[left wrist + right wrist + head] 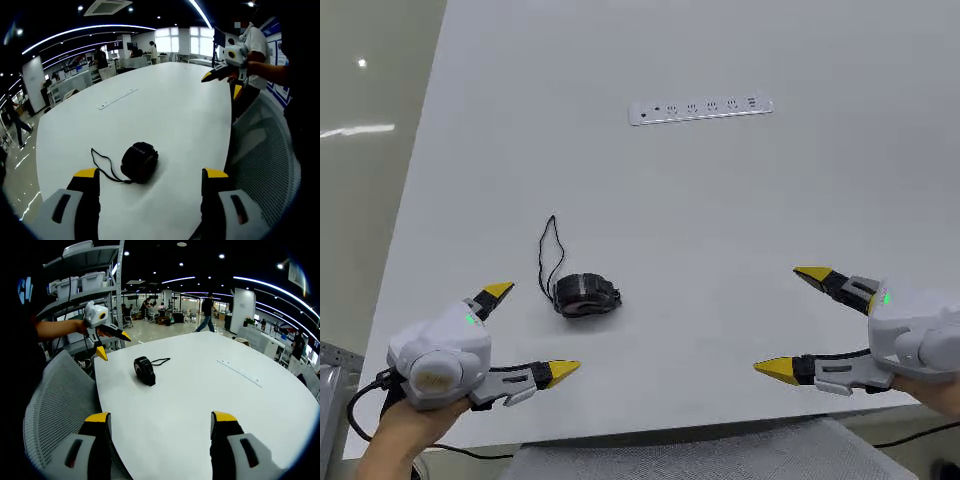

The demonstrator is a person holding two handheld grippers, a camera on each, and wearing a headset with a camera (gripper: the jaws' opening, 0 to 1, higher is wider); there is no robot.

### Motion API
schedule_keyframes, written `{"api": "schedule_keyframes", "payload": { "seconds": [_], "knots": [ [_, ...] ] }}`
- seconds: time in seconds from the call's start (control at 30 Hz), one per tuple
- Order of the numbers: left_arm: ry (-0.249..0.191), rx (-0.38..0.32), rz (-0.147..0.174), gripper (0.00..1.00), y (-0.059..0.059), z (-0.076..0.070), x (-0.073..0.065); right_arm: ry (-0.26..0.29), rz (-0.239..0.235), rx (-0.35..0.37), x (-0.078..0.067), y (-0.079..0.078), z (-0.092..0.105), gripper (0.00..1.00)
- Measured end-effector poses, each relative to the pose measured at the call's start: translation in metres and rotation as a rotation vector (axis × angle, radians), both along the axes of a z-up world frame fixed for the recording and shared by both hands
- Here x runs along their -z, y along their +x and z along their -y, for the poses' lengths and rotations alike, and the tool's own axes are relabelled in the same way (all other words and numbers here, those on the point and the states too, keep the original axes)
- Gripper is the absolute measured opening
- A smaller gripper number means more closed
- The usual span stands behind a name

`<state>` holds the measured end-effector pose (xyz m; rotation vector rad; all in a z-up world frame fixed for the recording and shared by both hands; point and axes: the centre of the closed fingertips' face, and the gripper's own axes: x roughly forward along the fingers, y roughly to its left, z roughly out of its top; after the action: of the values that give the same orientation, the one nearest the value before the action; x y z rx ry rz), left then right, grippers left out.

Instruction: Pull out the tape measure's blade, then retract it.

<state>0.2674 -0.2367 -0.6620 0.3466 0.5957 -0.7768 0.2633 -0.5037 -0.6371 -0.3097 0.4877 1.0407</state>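
Note:
A black tape measure (586, 294) with a thin black wrist loop (549, 252) lies on the white table (720, 200), its blade not drawn out. It also lies ahead of the jaws in the left gripper view, tape measure (139, 161), and further off in the right gripper view, tape measure (144, 371). My left gripper (532, 330) stands open just left of it, yellow tips apart with nothing between them. My right gripper (792, 322) is open too, well to the right near the front edge. Each gripper appears in the other's view: right gripper (219, 75), left gripper (112, 342).
A white power strip (700, 108) lies flat further back on the table. A grey mesh chair (720, 450) sits at the near table edge. Shelving with bins (85, 280) and people stand in the room behind.

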Motion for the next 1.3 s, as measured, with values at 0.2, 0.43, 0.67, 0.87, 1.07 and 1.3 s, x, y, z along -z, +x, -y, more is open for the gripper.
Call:
{"api": "schedule_keyframes", "payload": {
  "seconds": [0.2, 0.43, 0.67, 0.87, 1.07, 1.3],
  "knots": [
    [0.007, 0.030, -0.007, 0.78, 0.004, 0.004, 0.003, 0.002, -0.001, -0.027, 0.003, 0.001, -0.003, 0.79],
    [0.024, 0.066, -0.009, 0.73, 0.013, 0.008, 0.007, 0.000, 0.007, -0.066, 0.005, 0.005, -0.011, 0.76],
    [0.046, 0.105, -0.022, 0.66, 0.019, 0.008, 0.014, -0.007, 0.011, -0.099, 0.009, 0.012, -0.016, 0.72],
    [0.071, 0.146, -0.029, 0.63, 0.023, 0.010, 0.020, -0.017, 0.009, -0.128, 0.015, 0.018, -0.020, 0.70],
    [0.099, 0.183, -0.044, 0.58, 0.030, 0.010, 0.030, -0.020, 0.016, -0.161, 0.019, 0.026, -0.025, 0.66],
    [0.147, 0.228, -0.055, 0.54, 0.039, 0.008, 0.038, -0.025, 0.022, -0.189, 0.025, 0.035, -0.030, 0.63]
  ]
}}
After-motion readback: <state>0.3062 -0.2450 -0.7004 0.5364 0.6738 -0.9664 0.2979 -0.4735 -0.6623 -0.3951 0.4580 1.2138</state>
